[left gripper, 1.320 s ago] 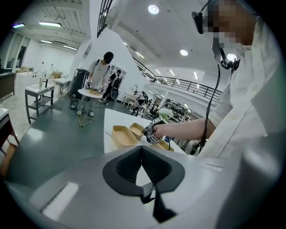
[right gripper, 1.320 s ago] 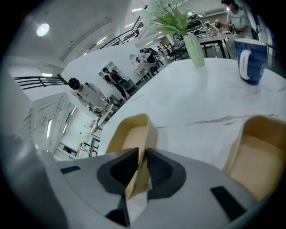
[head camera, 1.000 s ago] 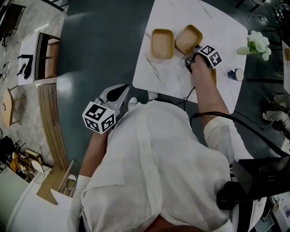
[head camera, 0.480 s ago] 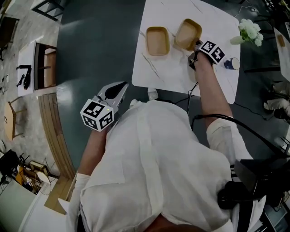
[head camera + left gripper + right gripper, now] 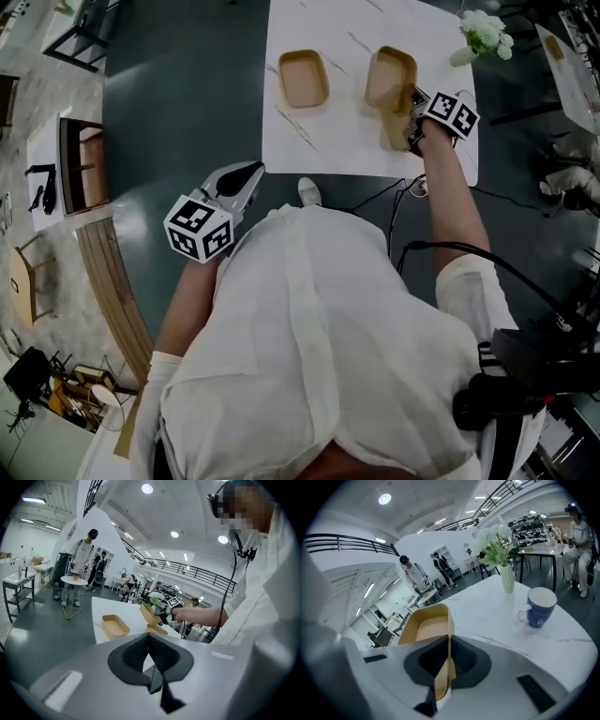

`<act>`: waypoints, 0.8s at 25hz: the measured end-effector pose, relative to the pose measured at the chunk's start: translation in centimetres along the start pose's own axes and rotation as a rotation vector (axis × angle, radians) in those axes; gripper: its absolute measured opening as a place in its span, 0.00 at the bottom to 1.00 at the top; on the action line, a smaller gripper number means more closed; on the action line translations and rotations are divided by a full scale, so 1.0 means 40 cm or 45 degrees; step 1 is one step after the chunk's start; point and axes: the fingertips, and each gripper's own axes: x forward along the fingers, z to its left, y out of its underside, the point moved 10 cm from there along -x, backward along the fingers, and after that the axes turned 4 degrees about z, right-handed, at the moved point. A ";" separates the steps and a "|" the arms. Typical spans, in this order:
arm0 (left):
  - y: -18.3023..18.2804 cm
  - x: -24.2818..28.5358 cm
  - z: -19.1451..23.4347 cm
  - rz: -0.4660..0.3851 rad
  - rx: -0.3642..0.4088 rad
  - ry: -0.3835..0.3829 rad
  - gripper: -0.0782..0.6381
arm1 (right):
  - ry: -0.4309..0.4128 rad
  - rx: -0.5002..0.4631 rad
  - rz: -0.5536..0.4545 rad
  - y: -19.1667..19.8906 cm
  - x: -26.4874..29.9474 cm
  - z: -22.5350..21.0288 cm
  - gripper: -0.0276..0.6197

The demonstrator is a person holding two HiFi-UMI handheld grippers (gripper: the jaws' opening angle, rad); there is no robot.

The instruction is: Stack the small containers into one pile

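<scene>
Three tan containers show on the white table (image 5: 328, 141). One container (image 5: 303, 77) (image 5: 115, 625) lies flat at the left. My right gripper (image 5: 412, 101) (image 5: 449, 641) is shut on the wall of a second container (image 5: 390, 80) (image 5: 426, 625) and holds it tilted above the table. The third container (image 5: 396, 131) (image 5: 158, 630) lies just beneath it, partly hidden by the gripper. My left gripper (image 5: 239, 183) (image 5: 149, 641) hangs over the dark floor, short of the table's near edge, shut on nothing.
A blue mug (image 5: 539, 607) and a vase of white flowers (image 5: 499, 550) (image 5: 483, 33) stand on the table's right side. Wooden chairs (image 5: 84, 159) stand on the floor at the left. People and other tables are far off in the hall.
My right gripper has carried the tilted container to the right, away from the flat one and over the third container. The left gripper has hardly moved.
</scene>
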 end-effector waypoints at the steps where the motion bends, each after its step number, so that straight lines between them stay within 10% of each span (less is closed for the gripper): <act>1: -0.001 0.002 -0.002 0.000 0.005 0.012 0.12 | 0.001 -0.009 0.005 0.002 -0.020 -0.016 0.07; 20: -0.003 0.048 -0.030 0.031 0.010 0.096 0.12 | -0.060 -0.399 0.229 0.008 -0.145 -0.197 0.06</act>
